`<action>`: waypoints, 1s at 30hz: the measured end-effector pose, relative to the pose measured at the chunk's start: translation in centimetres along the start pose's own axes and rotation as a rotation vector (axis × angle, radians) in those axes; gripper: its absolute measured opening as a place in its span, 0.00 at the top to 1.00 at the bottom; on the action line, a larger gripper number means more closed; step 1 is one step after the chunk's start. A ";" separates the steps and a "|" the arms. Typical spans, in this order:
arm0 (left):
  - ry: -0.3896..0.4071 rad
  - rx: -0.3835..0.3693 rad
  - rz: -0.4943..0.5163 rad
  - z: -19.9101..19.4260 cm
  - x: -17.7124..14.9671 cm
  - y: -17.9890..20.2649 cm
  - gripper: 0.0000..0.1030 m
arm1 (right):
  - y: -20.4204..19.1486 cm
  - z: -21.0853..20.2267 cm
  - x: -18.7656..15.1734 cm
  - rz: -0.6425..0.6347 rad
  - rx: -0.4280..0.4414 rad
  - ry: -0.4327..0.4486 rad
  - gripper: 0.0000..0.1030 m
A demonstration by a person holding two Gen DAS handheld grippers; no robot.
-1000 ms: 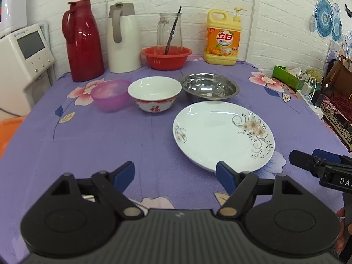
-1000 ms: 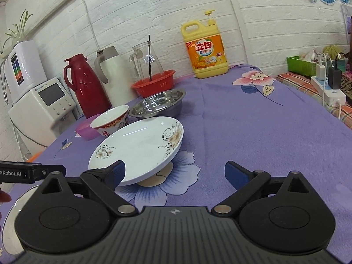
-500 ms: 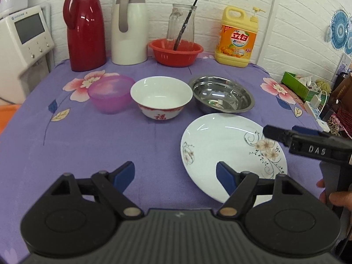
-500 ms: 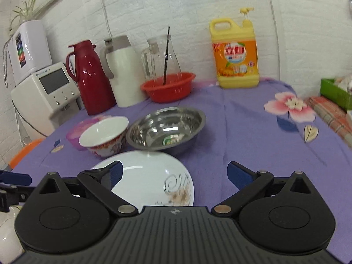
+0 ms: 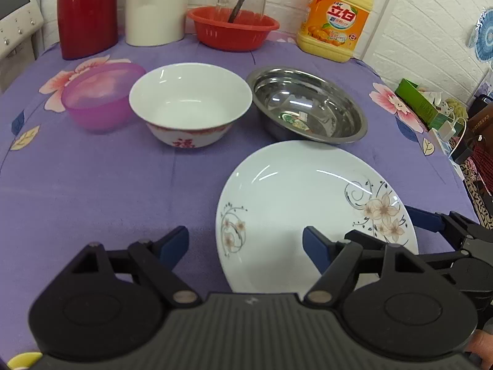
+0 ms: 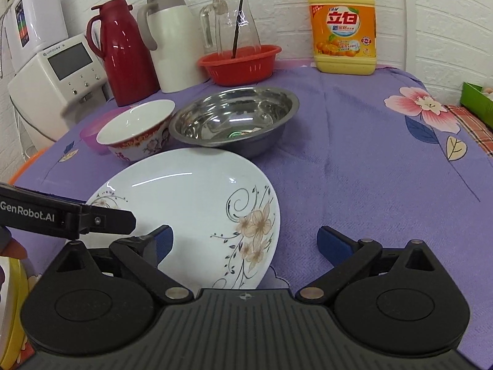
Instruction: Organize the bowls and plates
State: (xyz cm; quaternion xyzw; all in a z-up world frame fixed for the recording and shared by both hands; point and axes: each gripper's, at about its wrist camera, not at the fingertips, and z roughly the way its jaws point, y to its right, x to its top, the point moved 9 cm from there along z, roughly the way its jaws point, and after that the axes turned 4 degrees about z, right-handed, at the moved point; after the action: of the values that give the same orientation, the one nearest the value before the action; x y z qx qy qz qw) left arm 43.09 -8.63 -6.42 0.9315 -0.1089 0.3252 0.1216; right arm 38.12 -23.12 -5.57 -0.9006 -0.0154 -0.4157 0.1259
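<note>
A white plate with a flower print [image 5: 308,209] [image 6: 191,203] lies on the purple cloth nearest me. Behind it stand a purple bowl [image 5: 98,95], a white bowl with a red band [image 5: 188,108] [image 6: 135,129] and a steel bowl [image 5: 308,111] [image 6: 234,123]. My left gripper [image 5: 243,243] is open just above the plate's near left rim, one finger over the plate and one over the cloth. My right gripper [image 6: 246,239] is open over the plate's near right edge. Neither holds anything. Each gripper shows at the edge of the other's view.
Along the back wall stand a red thermos [image 6: 123,55], a white jug [image 6: 169,37], a red basket [image 5: 234,27] holding a glass pitcher, and a yellow detergent bottle [image 6: 342,27]. A white appliance [image 6: 58,74] stands off the left table edge, a green box [image 5: 416,98] off the right.
Both grippers have come in toward the flower plate, which now fills the near part of both views. The right gripper swung left over its edge. The jaws stayed open.
</note>
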 end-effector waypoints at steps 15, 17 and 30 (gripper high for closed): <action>0.017 0.030 0.047 0.6 -0.2 0.9 0.27 | -1.0 -0.5 0.1 -0.067 0.004 -0.012 0.00; 0.018 0.028 0.054 0.7 -0.2 1.2 0.27 | -1.2 -0.3 0.0 -0.087 0.000 -0.022 0.00; 0.036 0.075 0.069 -0.5 -0.3 2.3 0.43 | -3.4 -1.1 -0.5 -0.097 0.009 -0.006 0.00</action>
State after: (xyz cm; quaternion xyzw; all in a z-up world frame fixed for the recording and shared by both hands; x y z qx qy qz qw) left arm 41.94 -10.64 -5.90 0.9251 -0.1265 0.3496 0.0772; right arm 36.58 -20.03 -4.53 -0.8994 -0.0611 -0.4187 0.1099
